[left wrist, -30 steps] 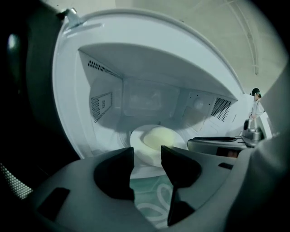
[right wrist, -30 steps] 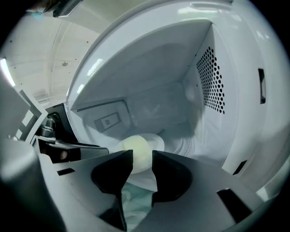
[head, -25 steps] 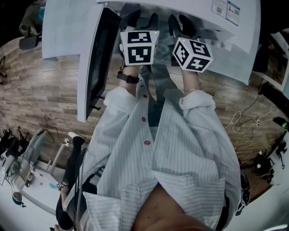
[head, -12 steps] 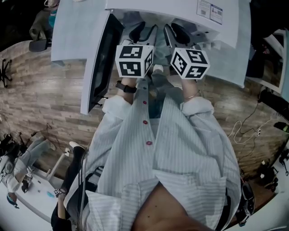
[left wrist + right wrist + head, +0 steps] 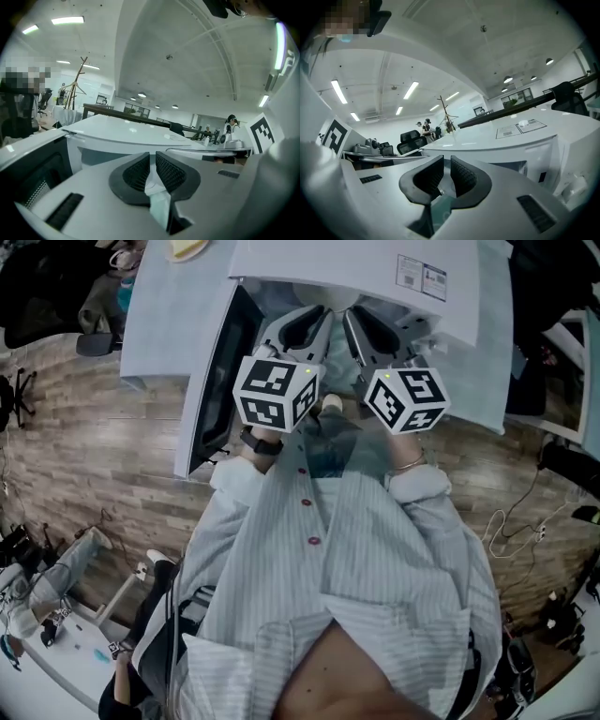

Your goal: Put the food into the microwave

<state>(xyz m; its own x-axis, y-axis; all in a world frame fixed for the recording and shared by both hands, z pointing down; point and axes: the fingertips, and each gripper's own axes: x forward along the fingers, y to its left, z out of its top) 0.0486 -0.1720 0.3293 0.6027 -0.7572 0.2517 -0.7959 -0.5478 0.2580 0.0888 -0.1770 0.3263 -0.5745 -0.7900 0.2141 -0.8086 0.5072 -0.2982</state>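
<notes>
The white microwave (image 5: 356, 263) stands on a pale table with its door (image 5: 211, 381) swung open to the left. Both grippers hover side by side before the open cavity, pointing at it. My left gripper (image 5: 302, 322) has its jaws closing, with a narrow gap left between the pads (image 5: 139, 174). White shows in that gap, and I cannot tell whether it is a thing. My right gripper (image 5: 375, 324) is closing too, with nothing gripped between its pads (image 5: 461, 177). A yellowish thing (image 5: 187, 247), maybe the food, lies on the table behind the door, cut off by the frame.
The microwave top (image 5: 131, 133) and its label (image 5: 518, 129) lie just beyond the jaws. Wooden floor (image 5: 103, 474) surrounds the table. Cables (image 5: 511, 521) lie at the right. Another person (image 5: 56, 577) sits at lower left. Office chairs (image 5: 410, 138) stand far off.
Both grippers have risen in front of the microwave, and more of its top shows. Each pair of jaws has drawn much closer together.
</notes>
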